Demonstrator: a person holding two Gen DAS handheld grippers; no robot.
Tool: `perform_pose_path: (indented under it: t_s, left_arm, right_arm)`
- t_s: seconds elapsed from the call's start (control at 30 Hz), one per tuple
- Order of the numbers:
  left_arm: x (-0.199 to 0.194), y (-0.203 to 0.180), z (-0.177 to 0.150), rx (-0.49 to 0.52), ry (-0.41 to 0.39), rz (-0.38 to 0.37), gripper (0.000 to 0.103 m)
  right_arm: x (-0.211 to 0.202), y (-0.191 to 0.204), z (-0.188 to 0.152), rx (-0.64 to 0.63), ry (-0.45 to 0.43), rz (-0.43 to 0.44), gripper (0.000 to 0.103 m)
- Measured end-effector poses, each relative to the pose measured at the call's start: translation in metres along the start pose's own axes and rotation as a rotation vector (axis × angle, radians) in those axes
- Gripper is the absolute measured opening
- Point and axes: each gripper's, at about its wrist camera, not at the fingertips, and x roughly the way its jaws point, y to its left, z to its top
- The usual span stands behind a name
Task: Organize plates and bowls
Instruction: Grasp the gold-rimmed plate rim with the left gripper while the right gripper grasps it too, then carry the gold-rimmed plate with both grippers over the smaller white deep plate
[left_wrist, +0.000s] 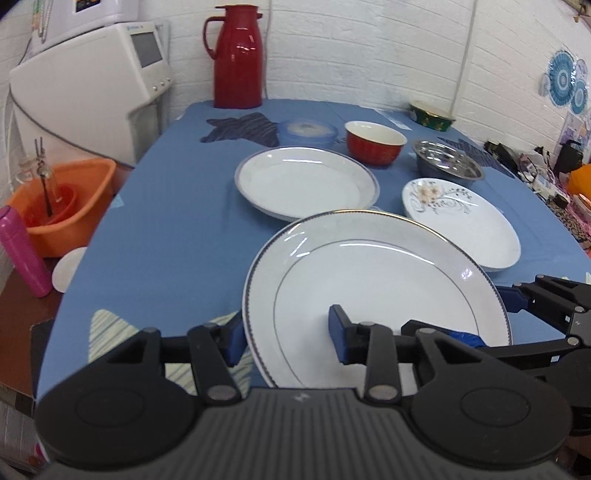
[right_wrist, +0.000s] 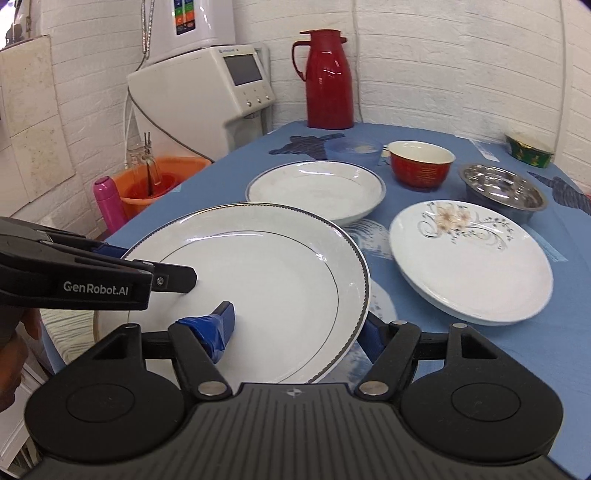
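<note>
A large white plate (left_wrist: 388, 280) (right_wrist: 258, 273) with a dark beaded edge hangs slightly above the blue tablecloth at the near side. My left gripper (left_wrist: 287, 336) (right_wrist: 147, 264) is shut on its left rim, one finger under the edge and one on top. On the opposite rim my right gripper (right_wrist: 297, 330) (left_wrist: 485, 319) is shut the same way. Behind it lie a deep white plate (left_wrist: 306, 181) (right_wrist: 314, 188) and a floral plate (left_wrist: 461, 218) (right_wrist: 469, 262). Farther back stand a red bowl (left_wrist: 375, 146) (right_wrist: 421, 164) and a steel bowl (left_wrist: 447, 158) (right_wrist: 502, 188).
A blue lidded tub (left_wrist: 306, 131), a green bowl (left_wrist: 432, 116) and a red thermos (left_wrist: 238, 55) stand at the back. Off the table's left edge are an orange basin (left_wrist: 62, 206), a pink bottle (left_wrist: 22, 251) and a white dispenser (left_wrist: 92, 85). Clutter lines the right.
</note>
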Motion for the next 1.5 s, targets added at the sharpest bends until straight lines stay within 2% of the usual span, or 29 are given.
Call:
perform_pose_path:
  t_s: [0.17,0.33,0.47,0.5,0.53,0.57,0.63,0.7,0.8,0.87,1.0,1.1,1.2,1.3,1.4,1.5]
  left_arm:
    - [0.014,0.029,-0.005,-0.034,0.003,0.073,0.035]
    - [0.035,0.045,-0.005,-0.073,0.024,0.055,0.035]
    - [0.041,0.045,-0.010,-0.082,0.022,0.049,0.035]
    - [0.041,0.044,-0.010,-0.085,0.020,0.044,0.038]
    - [0.042,0.044,-0.010,-0.086,0.028,0.031,0.056]
    - [0.042,0.042,-0.010,-0.085,0.034,0.021,0.059]
    - [0.038,0.038,-0.009,-0.064,0.017,0.035,0.059]
    - [0.030,0.036,-0.008,-0.046,-0.019,0.059,0.062]
    - [0.018,0.038,-0.004,-0.039,-0.052,0.079,0.066]
    - [0.014,0.040,-0.003,-0.047,-0.061,0.083,0.078]
    - [0.012,0.036,-0.001,-0.054,-0.061,0.086,0.078]
    - [0.013,0.030,0.001,-0.038,-0.049,0.079,0.078]
    - [0.013,0.027,0.010,-0.026,-0.054,0.062,0.078]
    - [0.014,0.026,0.022,-0.013,-0.077,0.075,0.078]
    - [0.017,0.029,0.036,-0.010,-0.097,0.082,0.078]
    - [0.025,0.036,0.051,-0.026,-0.099,0.078,0.078]
  right_arm:
    - [0.035,0.017,0.004,-0.003,0.032,0.048,0.056]
    - [0.053,0.023,0.007,-0.024,0.058,0.022,0.057]
    - [0.055,0.023,0.002,-0.037,0.067,0.021,0.061]
    - [0.055,0.023,0.002,-0.033,0.067,0.021,0.062]
    - [0.056,0.024,0.002,-0.036,0.068,0.022,0.062]
    - [0.057,0.024,0.003,-0.038,0.071,0.023,0.062]
    - [0.054,0.020,0.003,-0.033,0.086,0.036,0.061]
    - [0.045,0.013,0.001,-0.009,0.091,0.002,0.062]
    - [0.021,-0.005,-0.004,0.065,0.054,-0.020,0.062]
    - [0.006,-0.017,-0.008,0.109,0.036,-0.037,0.062]
    - [-0.009,-0.029,-0.018,0.152,0.029,-0.080,0.062]
    - [-0.011,-0.033,-0.021,0.192,0.024,-0.051,0.062]
    - [-0.009,-0.032,-0.009,0.177,0.011,-0.029,0.063]
    - [-0.005,-0.028,0.011,0.106,-0.005,-0.056,0.063]
    - [0.002,-0.032,0.032,0.070,-0.034,-0.034,0.063]
    - [0.014,-0.036,0.056,0.034,-0.062,-0.062,0.063]
